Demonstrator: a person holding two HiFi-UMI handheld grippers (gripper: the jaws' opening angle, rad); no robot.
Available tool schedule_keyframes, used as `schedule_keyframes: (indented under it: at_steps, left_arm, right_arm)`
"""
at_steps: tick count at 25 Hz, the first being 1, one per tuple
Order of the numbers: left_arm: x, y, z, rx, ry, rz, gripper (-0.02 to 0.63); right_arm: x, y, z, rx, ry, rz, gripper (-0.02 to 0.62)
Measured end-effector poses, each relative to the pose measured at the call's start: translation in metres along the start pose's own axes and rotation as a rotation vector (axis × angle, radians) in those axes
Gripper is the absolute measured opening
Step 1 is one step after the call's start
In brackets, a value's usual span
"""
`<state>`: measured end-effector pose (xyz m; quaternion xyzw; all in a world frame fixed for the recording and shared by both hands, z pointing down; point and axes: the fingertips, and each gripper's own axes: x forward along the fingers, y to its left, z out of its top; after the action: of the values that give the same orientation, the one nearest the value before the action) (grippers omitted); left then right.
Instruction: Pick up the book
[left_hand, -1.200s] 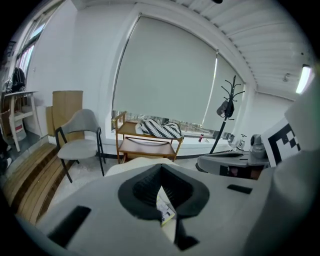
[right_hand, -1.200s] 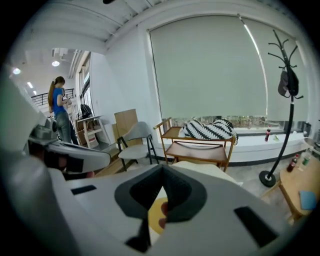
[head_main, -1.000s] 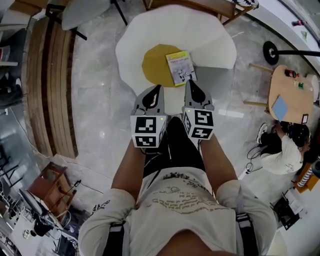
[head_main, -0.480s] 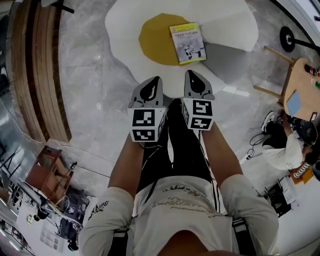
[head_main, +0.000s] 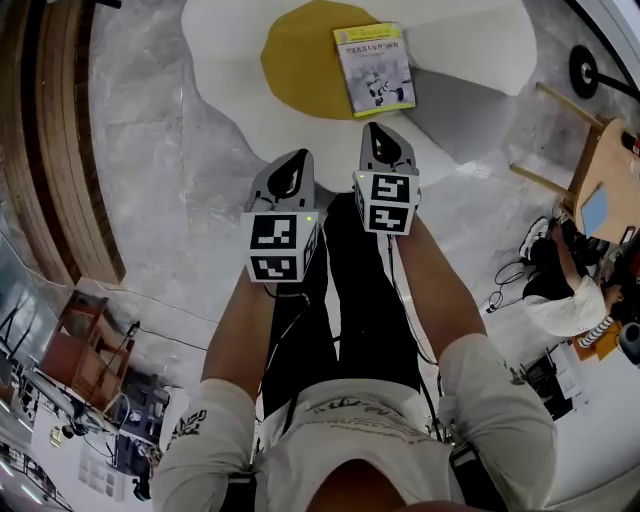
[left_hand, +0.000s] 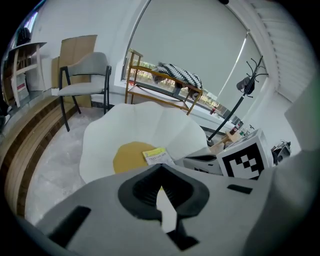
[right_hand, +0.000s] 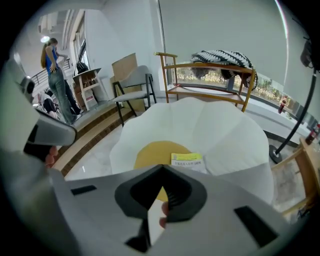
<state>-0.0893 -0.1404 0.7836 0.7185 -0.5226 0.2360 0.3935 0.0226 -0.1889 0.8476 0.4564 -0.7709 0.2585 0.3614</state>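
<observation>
The book (head_main: 373, 68), with a yellow-and-white cover, lies flat on the right edge of the yellow disc (head_main: 300, 50) in the middle of a white egg-shaped low surface (head_main: 470, 40). My left gripper (head_main: 299, 154) and right gripper (head_main: 372, 127) are side by side in front of my legs, short of the book and apart from it. Both point down toward it with jaws shut and nothing held. The right one is nearer the book. Past the tip of the left gripper (left_hand: 161, 166) the book (left_hand: 159, 156) shows. The book (right_hand: 187, 160) also shows beyond the right gripper (right_hand: 161, 166).
A wooden bench with a striped cushion (right_hand: 220, 57) stands behind the white surface, and a grey chair (left_hand: 82, 80) to its left. Wooden steps (head_main: 60, 130) run along the left. At right are a small wooden table (head_main: 605, 190), a lamp base (head_main: 590, 70) and a seated person (head_main: 565, 300).
Both grippers have sunk lower together and stay shut. In the head view the book and white surface have slid toward the top edge.
</observation>
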Motion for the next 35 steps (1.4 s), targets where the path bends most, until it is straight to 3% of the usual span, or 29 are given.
schedule_keyframes:
  at_steps: [8,14,22,35]
  left_arm:
    - [0.04,0.015,-0.007,0.028,0.013,-0.028,0.012]
    - [0.049,0.033,-0.04,0.029,0.065,-0.042,0.012]
    - [0.06,0.064,-0.077,-0.025,0.112,-0.027,0.012]
    - [0.064,0.071,-0.088,-0.088,0.126,-0.072,0.012]
  right_arm:
    - [0.073,-0.014,-0.014,0.025,-0.005,-0.057,0.037]
    - [0.147,-0.035,-0.016,0.055,-0.003,-0.144,0.126]
    - [0.216,-0.032,-0.06,-0.157,0.152,-0.161,0.149]
    - [0.25,-0.038,-0.102,-0.307,0.275,-0.243,0.163]
